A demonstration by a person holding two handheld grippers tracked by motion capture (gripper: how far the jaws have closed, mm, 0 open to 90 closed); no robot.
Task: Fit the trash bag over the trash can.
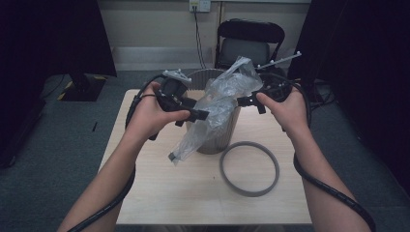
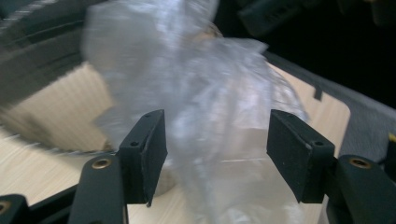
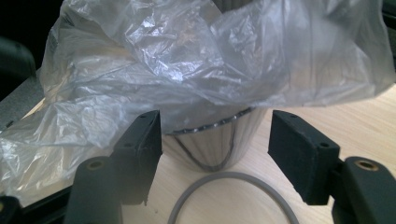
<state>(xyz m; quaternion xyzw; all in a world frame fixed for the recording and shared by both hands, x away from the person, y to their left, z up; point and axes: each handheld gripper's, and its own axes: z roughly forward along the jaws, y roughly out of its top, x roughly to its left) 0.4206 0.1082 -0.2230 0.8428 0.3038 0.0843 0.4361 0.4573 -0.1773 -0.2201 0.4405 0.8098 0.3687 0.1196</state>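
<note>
High view: a clear plastic bag (image 1: 220, 104) drapes over a grey bin (image 1: 216, 137) at the table's (image 1: 159, 193) centre, between the left gripper (image 1: 200, 115) and right gripper (image 1: 244, 101); a grey ring (image 1: 249, 168) lies near-right. Left gripper view: 2 jaws apart, bag (image 2: 205, 112) between, unpinched. Right gripper view: jaws apart, empty, facing bin (image 3: 212, 144) and bag (image 3: 187, 60).

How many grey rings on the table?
1. The ring lies flat on the table, just right of the bin, toward the person's right arm. The bag drapes over the bin and could hide another.
</note>
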